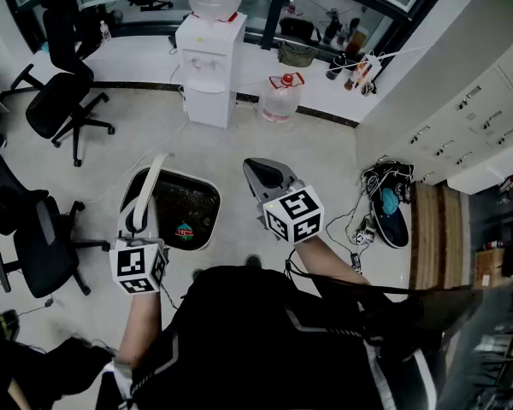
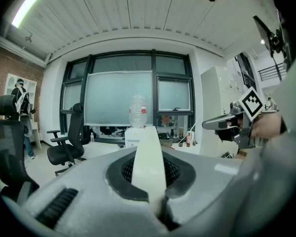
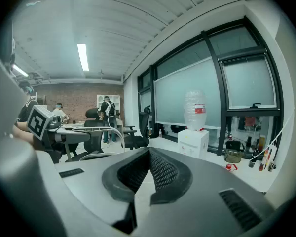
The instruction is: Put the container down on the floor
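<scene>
Head view, left gripper (image 1: 139, 219) clamped on curved white handle (image 1: 154, 178), dark oval container (image 1: 198, 196), right gripper (image 1: 256, 166) closed

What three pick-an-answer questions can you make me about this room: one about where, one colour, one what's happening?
1. Where is the red-capped water jug? A on a desk; B on the floor beside the dispenser; C on a shelf.
2. What colour is the container's handle? A white; B red; C green.
3. The left gripper is: A wide open; B shut on the handle; C out of sight.
Answers: B, it stands on the floor by the dispenser; A, the strap looks white; B, its jaws pinch the handle.
</scene>
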Tool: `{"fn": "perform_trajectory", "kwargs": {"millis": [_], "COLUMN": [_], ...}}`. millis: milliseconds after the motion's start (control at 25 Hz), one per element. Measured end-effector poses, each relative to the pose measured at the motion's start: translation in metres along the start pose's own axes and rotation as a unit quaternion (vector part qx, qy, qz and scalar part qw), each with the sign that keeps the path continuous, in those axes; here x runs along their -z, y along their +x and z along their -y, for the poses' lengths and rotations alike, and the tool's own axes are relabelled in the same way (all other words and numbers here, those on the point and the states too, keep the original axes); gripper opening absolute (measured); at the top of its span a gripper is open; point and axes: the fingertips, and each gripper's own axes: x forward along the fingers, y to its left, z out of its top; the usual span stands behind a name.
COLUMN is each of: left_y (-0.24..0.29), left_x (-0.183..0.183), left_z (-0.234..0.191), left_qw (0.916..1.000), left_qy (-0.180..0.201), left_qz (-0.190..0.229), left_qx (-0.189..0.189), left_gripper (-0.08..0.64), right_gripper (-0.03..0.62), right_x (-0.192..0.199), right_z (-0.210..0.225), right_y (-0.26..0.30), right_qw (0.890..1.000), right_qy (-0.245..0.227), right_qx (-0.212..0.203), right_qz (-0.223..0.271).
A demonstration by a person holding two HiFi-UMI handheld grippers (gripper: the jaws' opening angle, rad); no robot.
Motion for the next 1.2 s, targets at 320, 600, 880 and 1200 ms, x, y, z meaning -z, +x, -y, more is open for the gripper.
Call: {"fn": "perform_trajectory", "kwargs": {"millis": [320,600,880,1200], "left_y": [-0.005,-0.01,-0.02,-0.032], "left_x": [0.002,0.005,0.006,0.017], "left_z": [-0.002,-0.007,-0.023,-0.045], "left_qw": [1.0,1.0,0.9999,0.9997], "left_qy": [-0.002,-0.002,-0.004,0.005], "left_qz": [0.0,-0.001,-0.002,-0.003], "left_qx": [0.003,0.005,0.009,0.023], "left_gripper": [0.009,0.009,0.009,0.009], "right_gripper": [0.0,0.0,0.0,0.0], "right_x": [0.002,0.004,0.001,0.003], "right_z": [-0.004,-0.018,-0.039,-0.064], "right_y": [-0.001,0.001,0.013,0.03], "right_qw": [1.0,1.0,1.0,1.0], "right_qy": [0.004,0.004,-0.002,-0.001], "right_qx": [0.009,-0.005,-0.007,-0.002], "right_qz": [-0.003,-0.002,-0.003,-0.005]}}
